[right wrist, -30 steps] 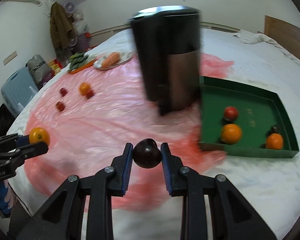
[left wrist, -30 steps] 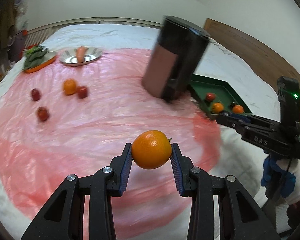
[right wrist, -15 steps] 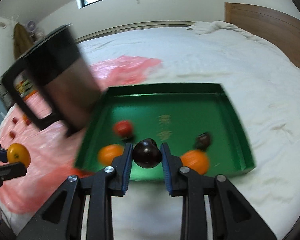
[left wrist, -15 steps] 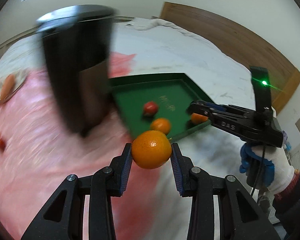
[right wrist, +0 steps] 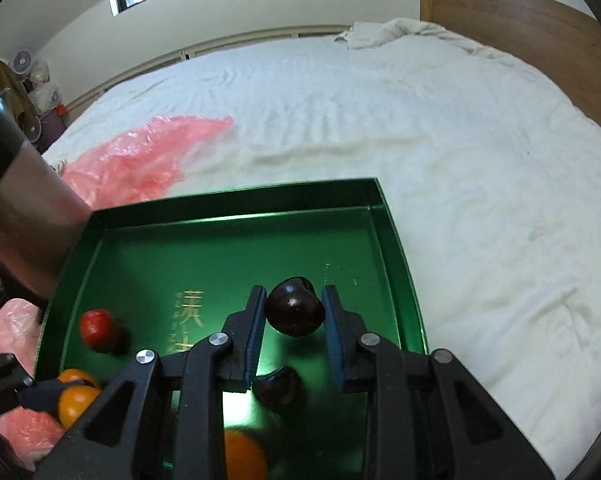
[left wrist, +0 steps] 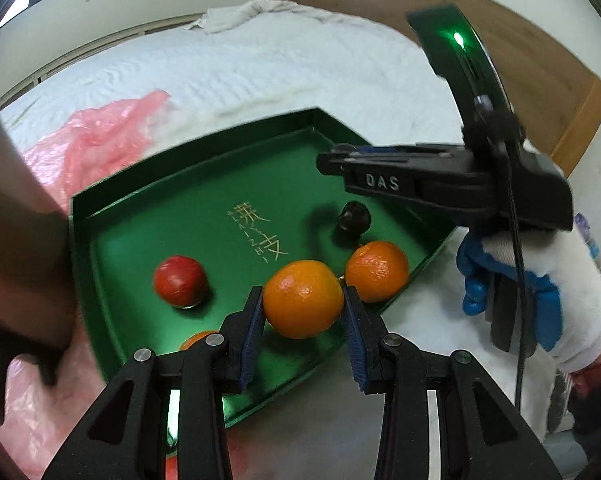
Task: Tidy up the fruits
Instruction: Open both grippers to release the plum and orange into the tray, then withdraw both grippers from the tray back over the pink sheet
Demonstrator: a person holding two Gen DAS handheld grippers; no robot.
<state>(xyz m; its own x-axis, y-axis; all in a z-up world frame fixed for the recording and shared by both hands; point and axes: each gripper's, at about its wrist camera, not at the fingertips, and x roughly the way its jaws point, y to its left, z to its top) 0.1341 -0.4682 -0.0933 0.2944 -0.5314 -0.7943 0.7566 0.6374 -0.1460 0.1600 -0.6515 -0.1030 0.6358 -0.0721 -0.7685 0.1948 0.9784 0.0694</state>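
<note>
black grippers (left wrist: 303,322), blue pads (left wrist: 254,332)

The left tongs (left wrist: 303,299) point steeply downward, their blue-padded fingers (left wrist: 253,330) pressed against the two sides of an orange (left wrist: 302,297) held clear between them. The right tongs (right wrist: 294,312) tilt down likewise, pads clamped on a dark round fruit (right wrist: 295,311) lifted between the tips. In the left wrist view the right tongs reach in from the right edge, nearly level across the picture, gripped from below by a hand (left wrist: 540,300) in a white glove with blue fingertips; a green light glows on the upright part above the handle.
</note>
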